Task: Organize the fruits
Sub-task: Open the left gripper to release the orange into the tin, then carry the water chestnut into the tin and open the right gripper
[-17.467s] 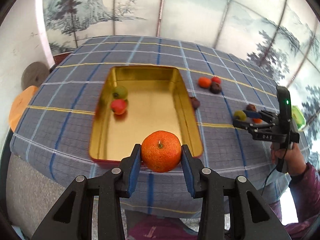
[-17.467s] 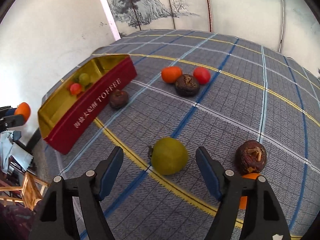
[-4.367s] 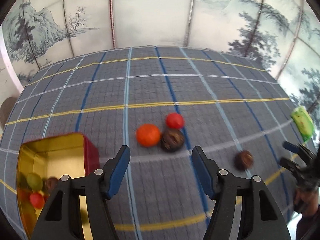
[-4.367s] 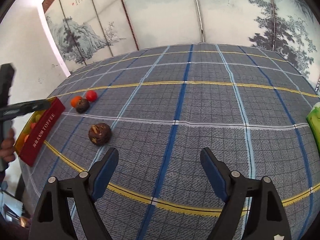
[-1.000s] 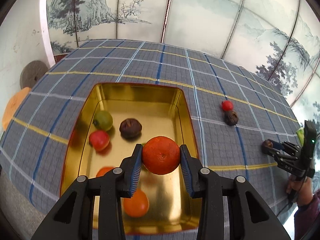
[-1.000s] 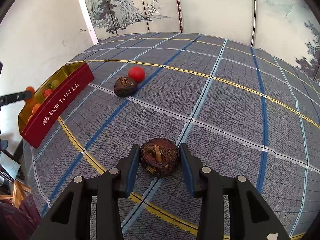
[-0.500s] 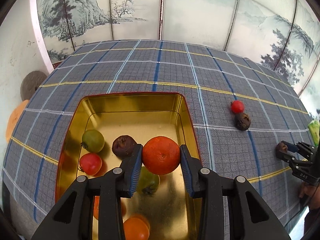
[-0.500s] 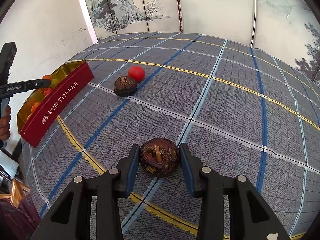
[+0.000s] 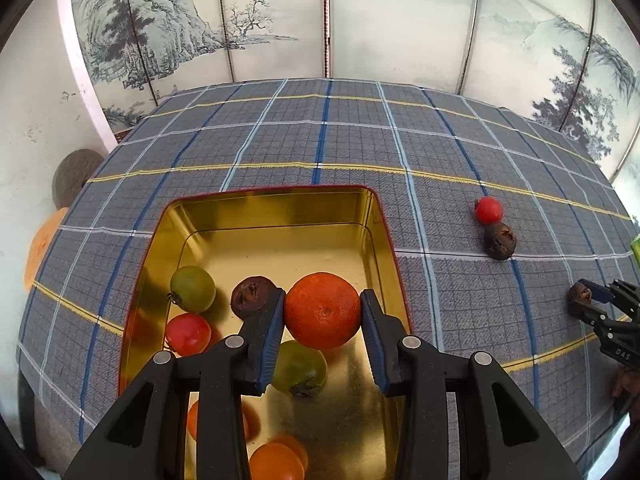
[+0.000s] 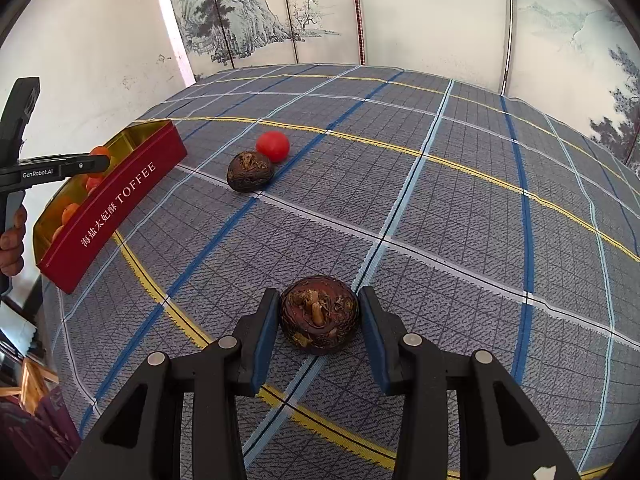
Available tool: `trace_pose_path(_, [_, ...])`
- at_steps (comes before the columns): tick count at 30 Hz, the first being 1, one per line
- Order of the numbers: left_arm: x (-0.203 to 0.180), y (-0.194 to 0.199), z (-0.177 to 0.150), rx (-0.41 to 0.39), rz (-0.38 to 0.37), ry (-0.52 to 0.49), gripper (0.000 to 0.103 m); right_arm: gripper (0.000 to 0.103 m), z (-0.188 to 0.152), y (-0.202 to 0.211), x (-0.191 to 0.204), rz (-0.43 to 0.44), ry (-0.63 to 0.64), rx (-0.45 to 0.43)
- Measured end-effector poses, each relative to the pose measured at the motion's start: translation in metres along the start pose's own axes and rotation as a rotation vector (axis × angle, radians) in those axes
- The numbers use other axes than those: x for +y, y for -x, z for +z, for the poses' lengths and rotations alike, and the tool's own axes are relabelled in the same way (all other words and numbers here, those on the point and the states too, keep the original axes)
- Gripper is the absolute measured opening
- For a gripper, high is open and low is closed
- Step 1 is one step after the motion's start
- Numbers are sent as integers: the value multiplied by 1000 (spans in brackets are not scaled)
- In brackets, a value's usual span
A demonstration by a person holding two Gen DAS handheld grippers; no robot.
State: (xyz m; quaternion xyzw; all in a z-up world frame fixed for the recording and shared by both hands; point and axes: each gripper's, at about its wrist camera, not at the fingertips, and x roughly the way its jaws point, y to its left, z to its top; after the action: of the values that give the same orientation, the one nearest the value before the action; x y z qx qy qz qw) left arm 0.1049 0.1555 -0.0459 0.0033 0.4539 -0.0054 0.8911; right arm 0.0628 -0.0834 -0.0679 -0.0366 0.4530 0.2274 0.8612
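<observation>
At the left, our left gripper [image 9: 322, 320] had its fingers [image 9: 269, 332] clenched on an orange [image 9: 322, 310], held above the gold tin [image 9: 276, 208] near its right wall and not yet let go. Inside the tin already lay a green fruit [image 9: 193, 288], a red tomato [image 9: 188, 333], a dark brown fruit [image 9: 251, 297], a second green one [image 9: 300, 366] and some small orange fruits [image 9: 276, 460] at the near end. Further right, out on the checked counter [image 10: 460, 216], a red tomato [image 10: 273, 145] and a brown fruit [image 10: 250, 171] sat touching each other, well apart from the tin. At the right, our right gripper [image 10: 319, 322] had its fingers [image 10: 267, 328] closed on another brown fruit [image 10: 319, 316], which seemed to rest on the cloth. We judged the job well over half done: two fruits in hand, two left to fetch.
</observation>
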Motion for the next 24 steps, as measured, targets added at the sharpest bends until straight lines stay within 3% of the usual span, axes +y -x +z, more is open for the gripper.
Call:
trace_pose_path(3, [1,2,0,-11,19,0,44,38,0,0,0,-1,1,0])
trace_pose_path(6, [1,8,-2,-31,35,0,60,38,0,0,0,-1,1,0])
trace_pose_path(17, [7,41,-23,-74,77,-8,63,38,-3,1,7,-1,1,0])
trace_pose_path(24, [13,55,-42,-93,124,-22,65,38,6,16,31,71,7,-28])
